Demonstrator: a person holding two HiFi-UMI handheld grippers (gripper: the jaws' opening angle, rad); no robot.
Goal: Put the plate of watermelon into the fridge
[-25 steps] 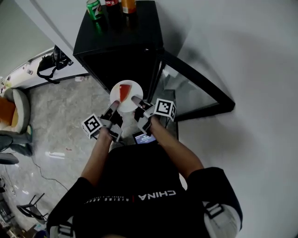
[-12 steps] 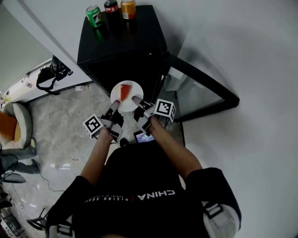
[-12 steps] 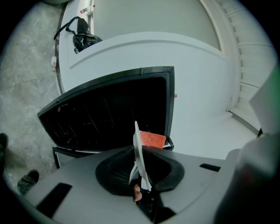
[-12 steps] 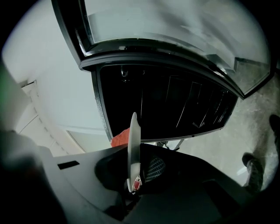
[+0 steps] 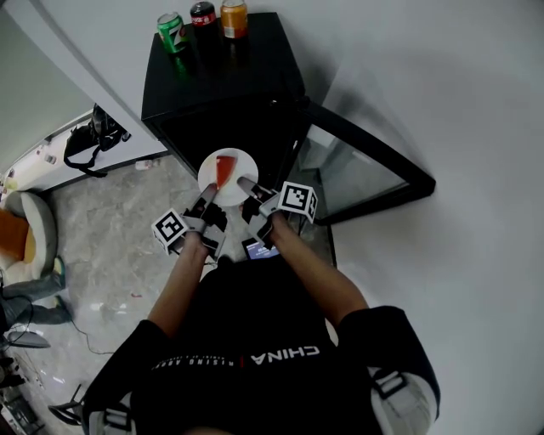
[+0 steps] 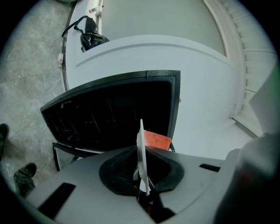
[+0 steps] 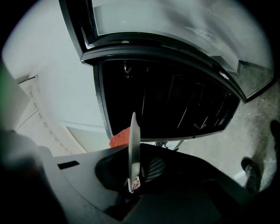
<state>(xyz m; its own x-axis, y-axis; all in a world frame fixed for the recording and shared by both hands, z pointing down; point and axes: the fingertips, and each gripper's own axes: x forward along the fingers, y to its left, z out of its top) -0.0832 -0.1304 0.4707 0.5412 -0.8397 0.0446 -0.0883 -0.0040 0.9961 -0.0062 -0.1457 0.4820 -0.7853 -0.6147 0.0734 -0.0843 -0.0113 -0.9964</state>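
Carrying is the step in hand: left tongs [image 5: 206, 194] and right tongs [image 5: 247, 186] each clamp the near rim of the plate [image 5: 238, 159], holding its watermelon [image 5: 223, 169] just before the open fridge [image 5: 223, 85], so the next move likely calls for a level push inside.

The shirt [image 5: 255, 336] is showing "CHINA" in white, upside down from the head view; the cans' [image 5: 204, 15] labels are showing too small to read.
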